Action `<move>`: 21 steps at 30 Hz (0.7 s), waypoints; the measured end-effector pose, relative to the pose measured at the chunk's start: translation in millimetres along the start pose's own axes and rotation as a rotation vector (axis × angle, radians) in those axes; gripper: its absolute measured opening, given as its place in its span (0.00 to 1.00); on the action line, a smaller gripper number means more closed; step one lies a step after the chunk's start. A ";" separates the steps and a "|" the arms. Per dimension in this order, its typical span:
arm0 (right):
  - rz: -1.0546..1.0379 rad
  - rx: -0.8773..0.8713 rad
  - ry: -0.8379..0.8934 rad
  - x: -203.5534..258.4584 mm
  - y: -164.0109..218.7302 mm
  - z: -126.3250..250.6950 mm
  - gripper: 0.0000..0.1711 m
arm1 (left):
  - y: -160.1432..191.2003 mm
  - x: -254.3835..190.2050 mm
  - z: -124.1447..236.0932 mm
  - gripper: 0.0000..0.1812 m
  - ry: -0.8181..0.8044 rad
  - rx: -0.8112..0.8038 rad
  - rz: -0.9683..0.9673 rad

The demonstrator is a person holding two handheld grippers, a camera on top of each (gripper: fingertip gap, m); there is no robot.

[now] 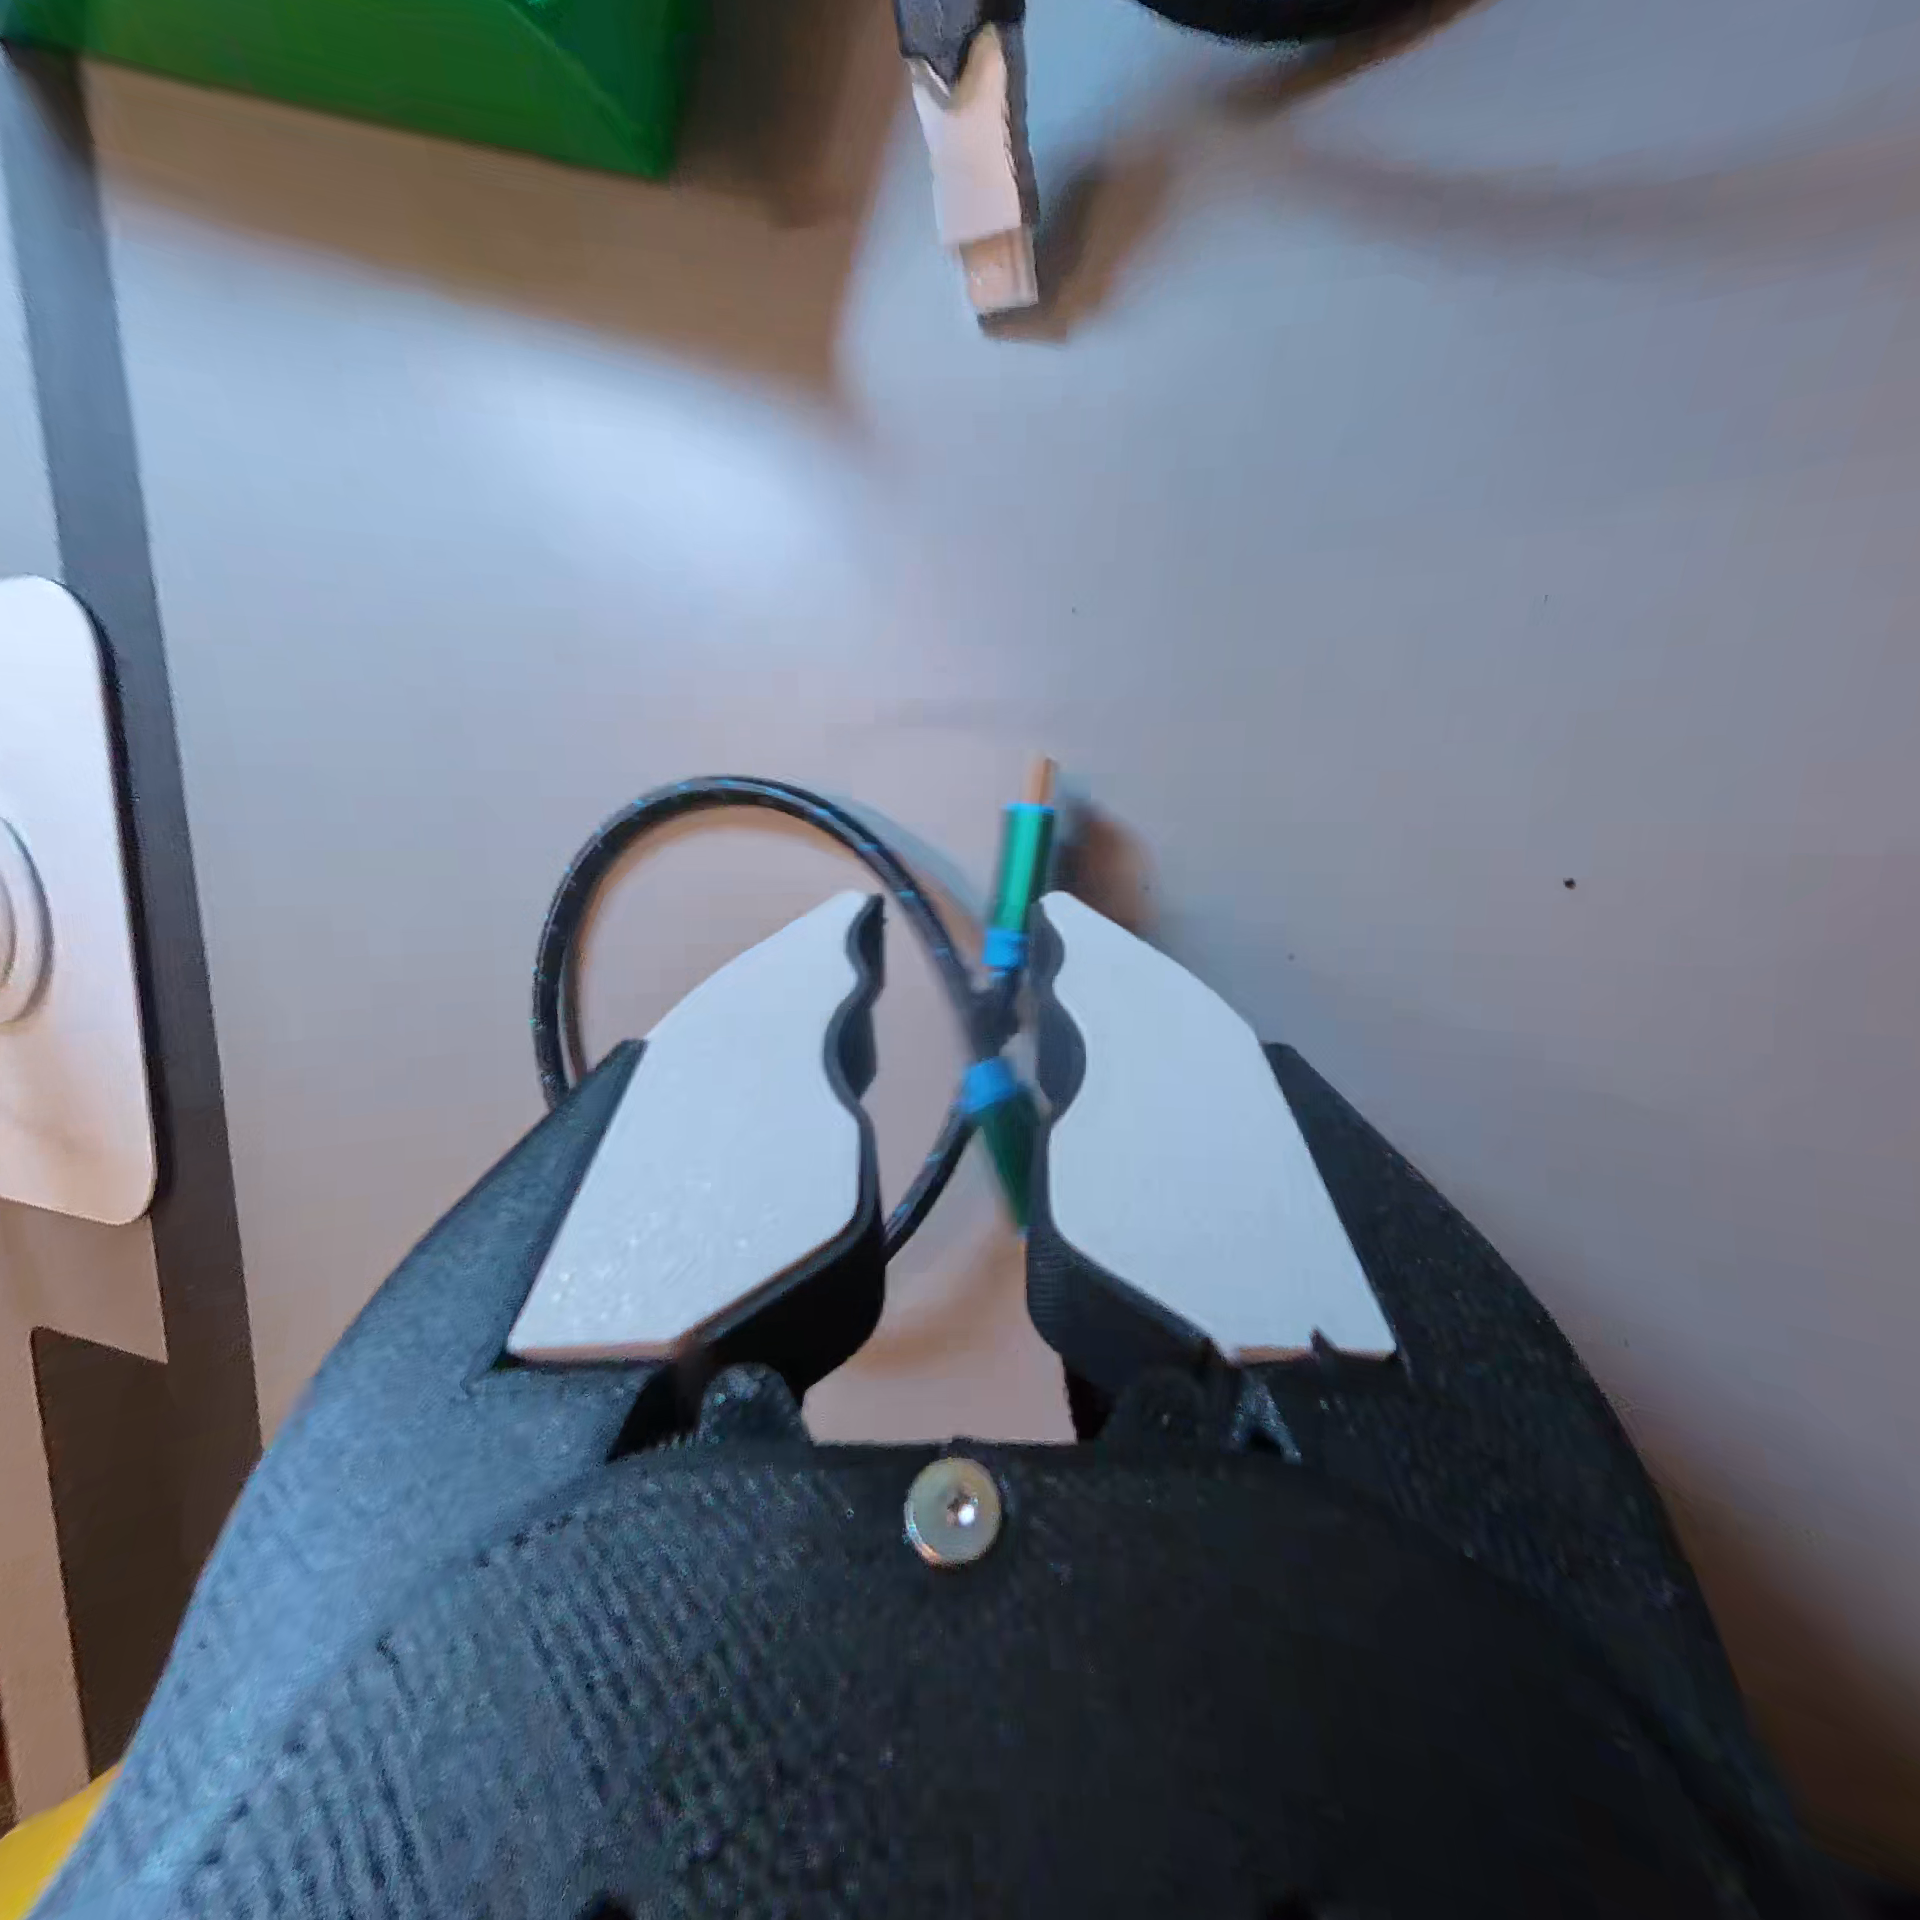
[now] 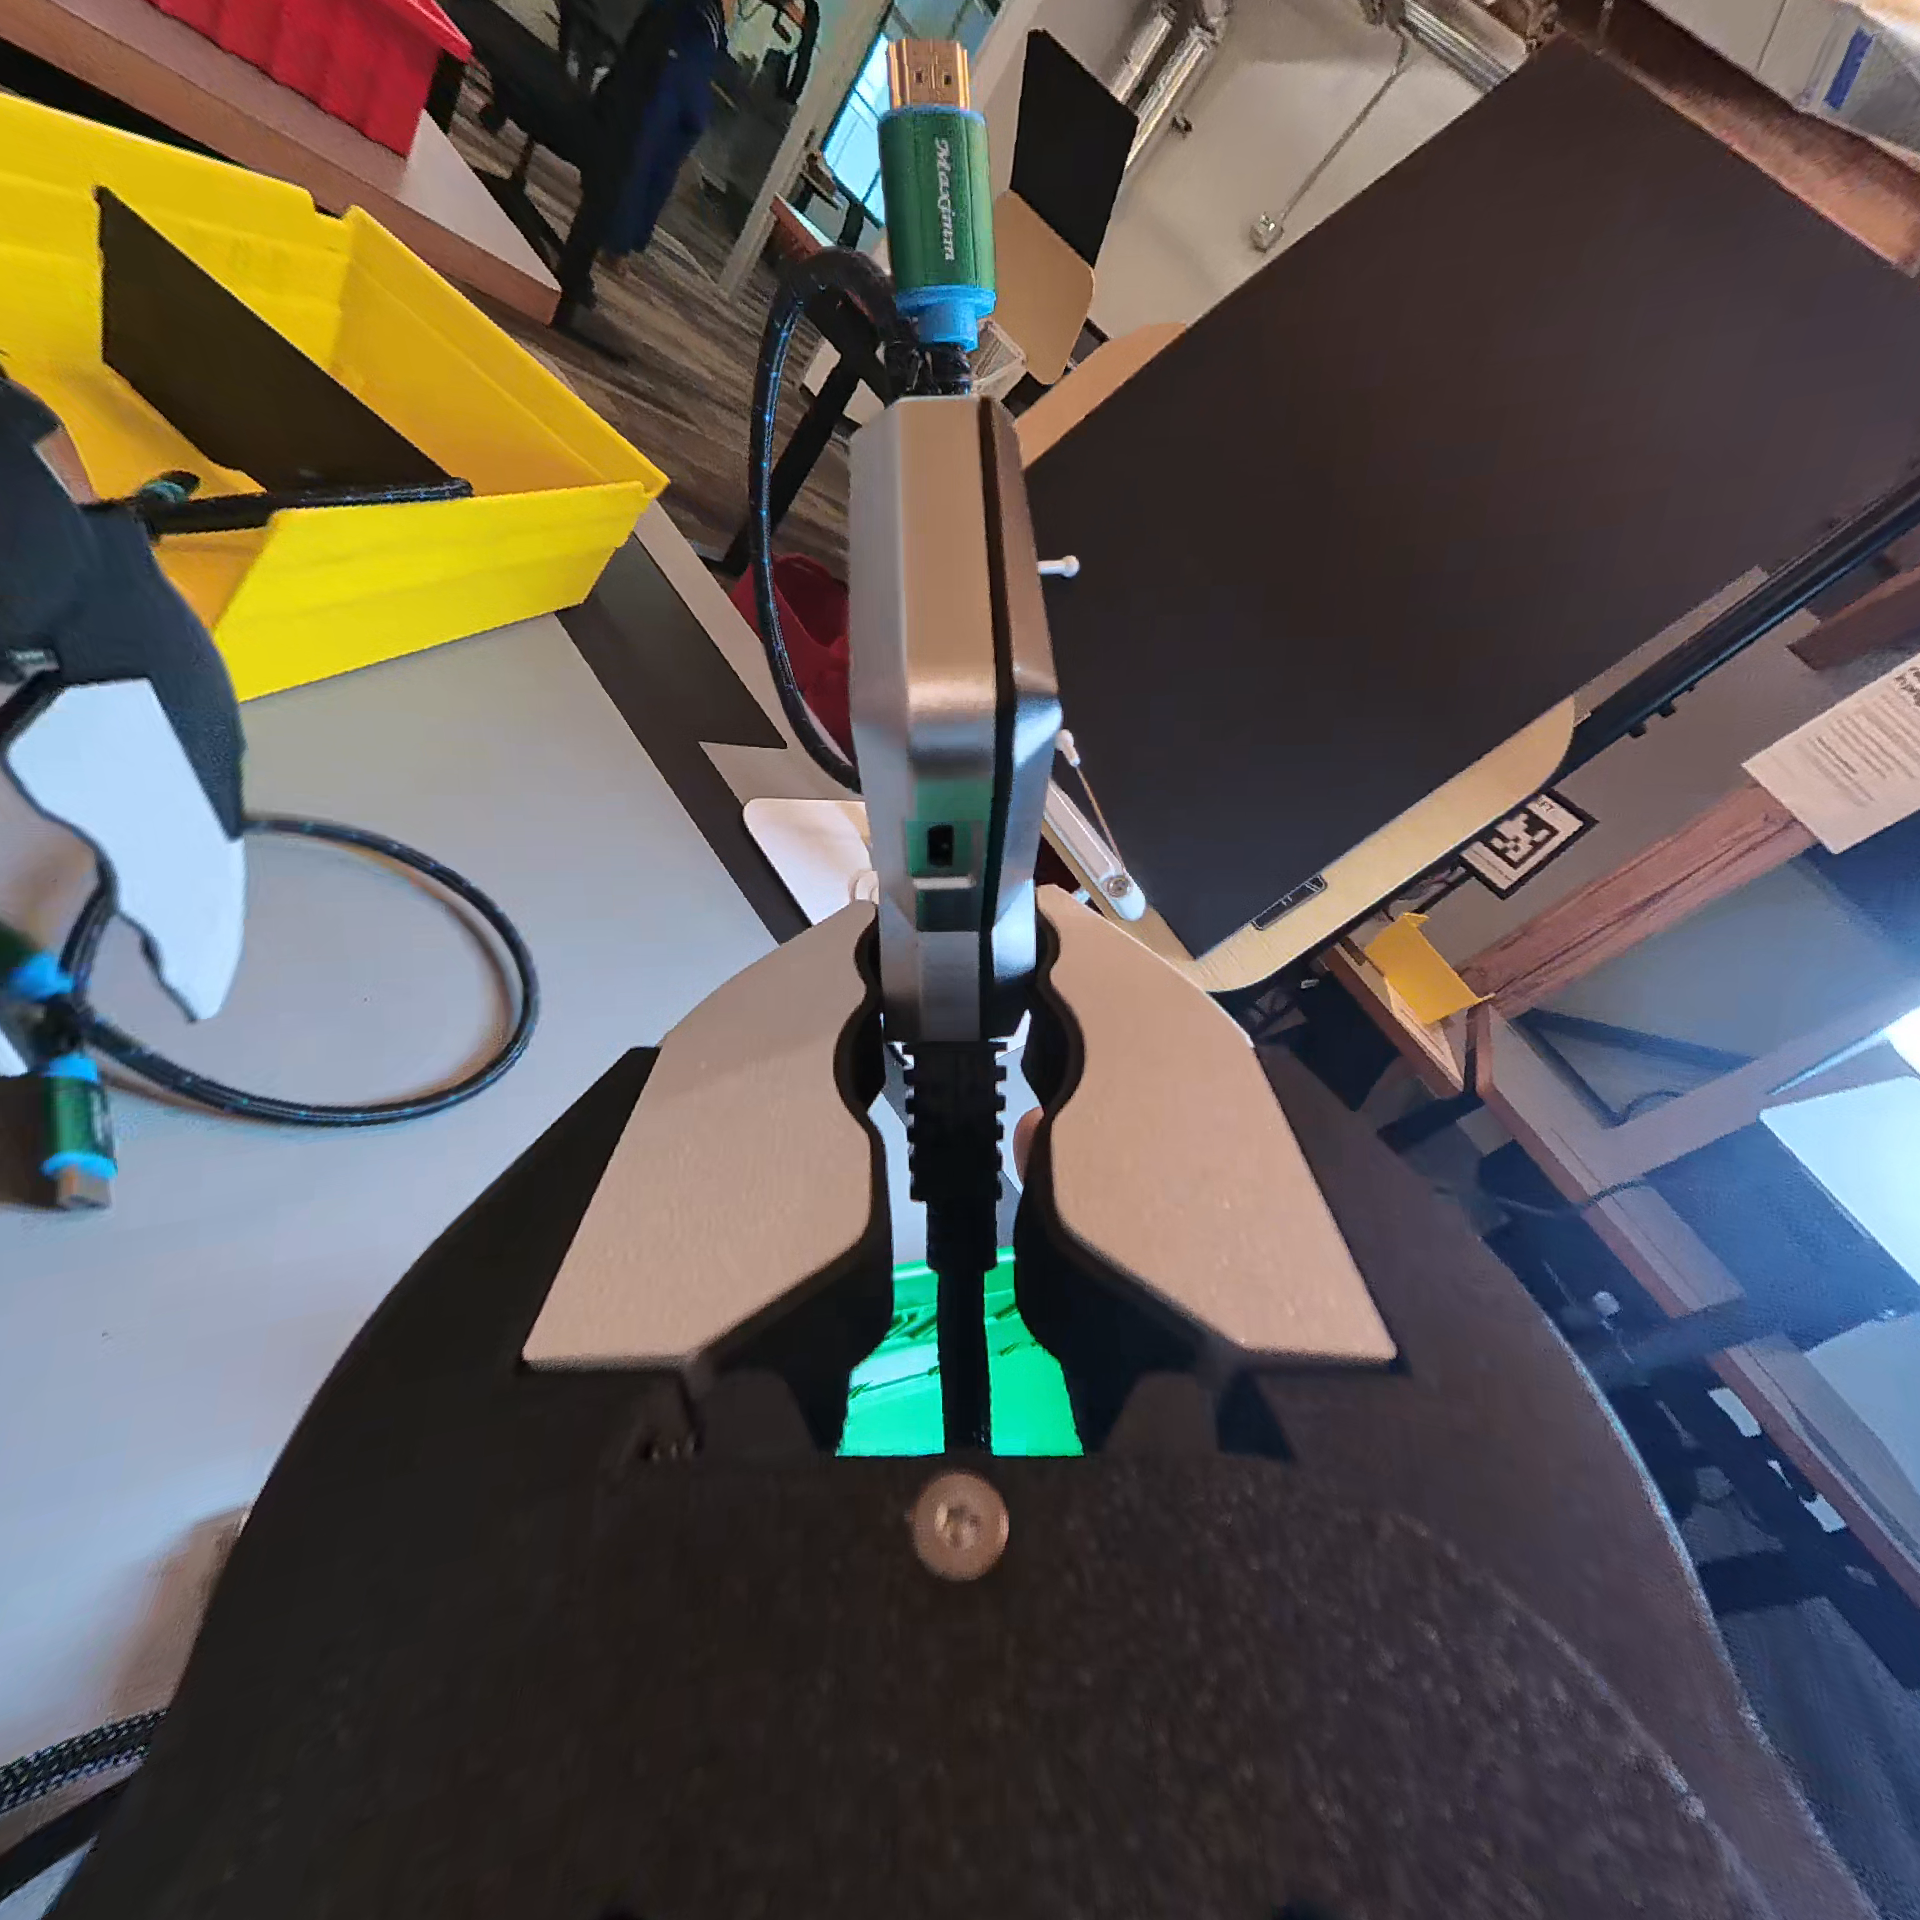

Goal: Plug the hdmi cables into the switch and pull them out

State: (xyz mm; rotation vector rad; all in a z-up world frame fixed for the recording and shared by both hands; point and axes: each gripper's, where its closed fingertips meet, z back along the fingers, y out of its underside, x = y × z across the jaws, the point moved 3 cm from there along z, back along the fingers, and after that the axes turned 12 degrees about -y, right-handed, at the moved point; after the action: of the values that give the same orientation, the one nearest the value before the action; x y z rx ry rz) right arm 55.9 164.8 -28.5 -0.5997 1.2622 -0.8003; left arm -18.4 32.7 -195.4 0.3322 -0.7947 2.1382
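Lighting: soft, even daylight on the pale grey tabletop (image 1: pixel 1455 623). Shadows: broad and diffuse at upper right of the left wrist view. Blur: motion smear on the green-shelled cable plugs (image 1: pixel 1023 868) at centre and the green plastic bin (image 1: pixel 416 73) at upper left. Glare: blown-out window light at right edge of the right wrist view. Distortion: strong fisheye bending at all edges.

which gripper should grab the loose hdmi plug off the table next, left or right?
Left. The left gripper is open directly over the green plugs of the looped cable on the table. The right gripper is shut on the switch, so it's occupied.
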 end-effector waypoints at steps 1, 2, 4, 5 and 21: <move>-0.008 -0.005 0.001 -1.3 0.4 0.7 0.14 | -1.3 3.6 2.6 0.18 0.001 -0.027 0.022; -0.016 -0.010 0.001 -2.3 0.8 1.2 0.14 | -0.6 6.4 5.6 0.21 0.015 -0.044 0.047; -0.032 -0.019 -0.001 -3.1 1.5 1.1 0.14 | 8.5 8.3 8.6 0.26 0.057 -0.047 0.066; -0.037 -0.021 -0.003 -2.8 1.8 0.8 0.14 | 16.2 6.5 7.6 0.27 0.083 -0.033 0.054; -0.019 0.005 -0.015 2.8 6.1 -4.0 0.14 | 26.2 8.6 -28.0 0.06 0.083 -0.038 0.121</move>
State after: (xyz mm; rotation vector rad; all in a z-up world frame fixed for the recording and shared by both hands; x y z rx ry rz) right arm 53.5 166.3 -35.7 -0.6131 1.2417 -0.8131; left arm -43.1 43.6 -223.9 0.1783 -0.8248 2.2313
